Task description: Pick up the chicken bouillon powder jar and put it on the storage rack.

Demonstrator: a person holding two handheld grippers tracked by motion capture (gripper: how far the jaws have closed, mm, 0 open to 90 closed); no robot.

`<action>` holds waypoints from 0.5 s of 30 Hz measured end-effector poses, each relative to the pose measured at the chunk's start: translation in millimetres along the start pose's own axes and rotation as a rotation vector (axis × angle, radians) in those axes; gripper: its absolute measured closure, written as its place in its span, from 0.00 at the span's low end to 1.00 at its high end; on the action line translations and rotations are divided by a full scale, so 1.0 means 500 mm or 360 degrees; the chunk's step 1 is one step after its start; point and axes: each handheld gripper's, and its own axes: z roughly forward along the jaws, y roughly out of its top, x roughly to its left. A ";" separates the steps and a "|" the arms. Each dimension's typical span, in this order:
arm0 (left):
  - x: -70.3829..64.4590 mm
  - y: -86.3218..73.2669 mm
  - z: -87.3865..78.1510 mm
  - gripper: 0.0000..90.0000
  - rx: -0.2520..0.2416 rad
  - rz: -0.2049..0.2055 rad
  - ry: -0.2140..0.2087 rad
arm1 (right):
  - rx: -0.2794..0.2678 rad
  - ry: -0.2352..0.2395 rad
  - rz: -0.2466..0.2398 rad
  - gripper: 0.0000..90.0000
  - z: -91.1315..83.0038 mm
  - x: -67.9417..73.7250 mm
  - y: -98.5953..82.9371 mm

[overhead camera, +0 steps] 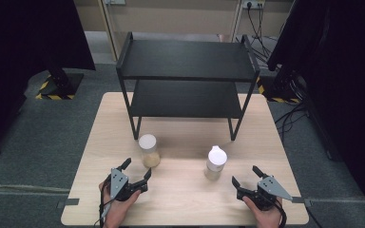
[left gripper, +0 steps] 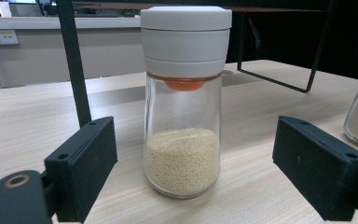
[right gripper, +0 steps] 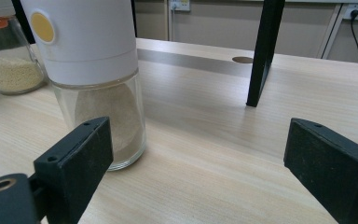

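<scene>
Jar [overhead camera: 149,150] first: where does it stand?

— Upright on the table [overhead camera: 185,199], in front of the rack's [overhead camera: 186,80] left leg, with pale grains filling its lower part and a white cap on top. The left gripper [overhead camera: 135,172] sits just short of it, fingers [left gripper: 81,168] spread wide with nothing between them yet; in the left gripper view the jar is centred in the gap.

— And the other hand?

— The right gripper [overhead camera: 245,176] is released too, near the shaker [overhead camera: 215,162], which has a white top and a fine powder inside. In the right gripper view the shaker stands off toward the left finger [right gripper: 72,163], not centred.

— How would you go about the grasp?

— My judgement: push the left gripper straight forward, level with the table, until the glass body lies between both fingers, then close low on the glass (below the cap, where the wall is widest). The right gripper should shift toward the shaker before closing, or 1 finger may knock it over. Both rack shelves look free to receive the 2 containers.
</scene>
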 end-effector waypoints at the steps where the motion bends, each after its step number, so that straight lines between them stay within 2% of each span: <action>1: 0.000 0.001 0.001 0.15 -0.0006 0.0000 -0.0001 | -0.0001 0.0000 -0.0001 0.09 0.000 0.000 0.000; 7: 0.001 0.012 0.012 0.15 -0.0037 0.0003 -0.0019 | 0.0006 0.0003 -0.0001 0.09 0.001 -0.002 0.002; 15: 0.007 0.028 0.040 0.15 -0.0064 0.0006 -0.0011 | 0.0008 0.0001 0.0007 0.09 0.003 -0.002 0.002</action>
